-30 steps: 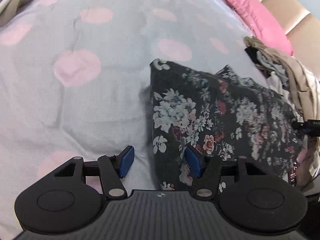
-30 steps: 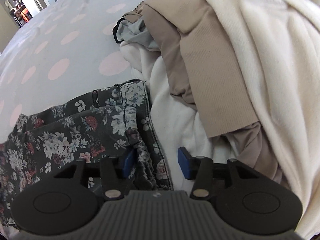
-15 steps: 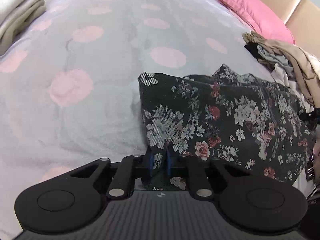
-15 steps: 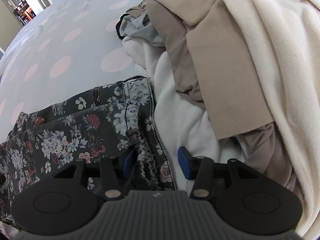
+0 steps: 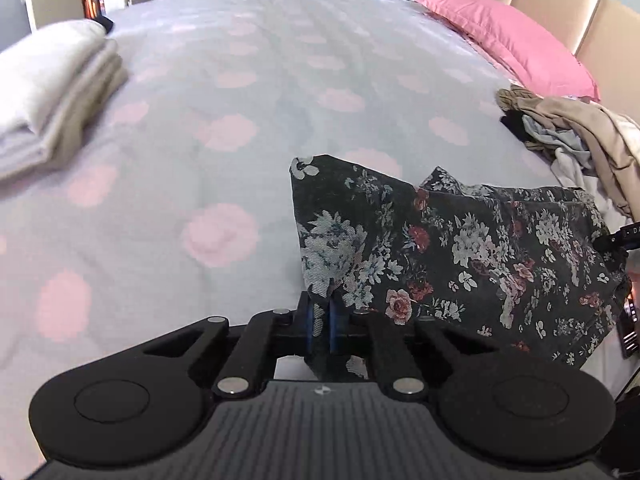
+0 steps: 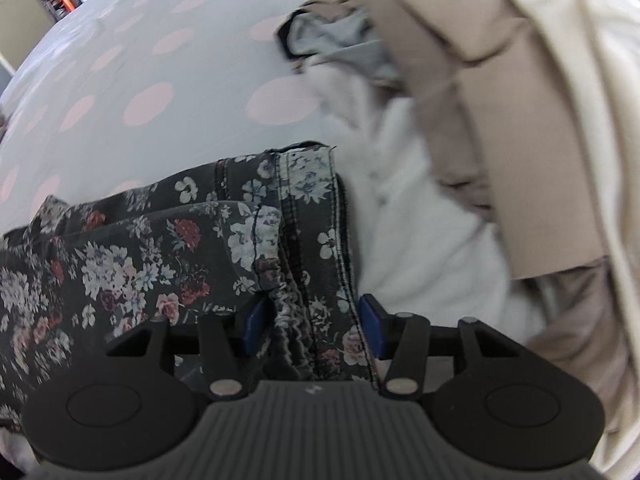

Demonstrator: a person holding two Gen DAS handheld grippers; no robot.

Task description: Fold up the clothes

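- The floral trousers (image 5: pixel 460 248) lie on the bed (image 5: pixel 240 120), stretched between our two grippers.
- Our left gripper (image 5: pixel 319 326) has just closed; its fingers (image 5: pixel 308 324) now pinch the hem corner.
- Our right gripper (image 6: pixel 310 326) has its fingers (image 6: pixel 370 328) spread, with the gathered waistband between them (the pads do not look pressed on it).
- To fold well, we should close the right before lifting and keep both ends level.
- Beyond the right fingers sits the unfolded pile (image 6: pixel 500 120); a folded stack (image 5: pixel 52 92) lies far left of the left fingers.
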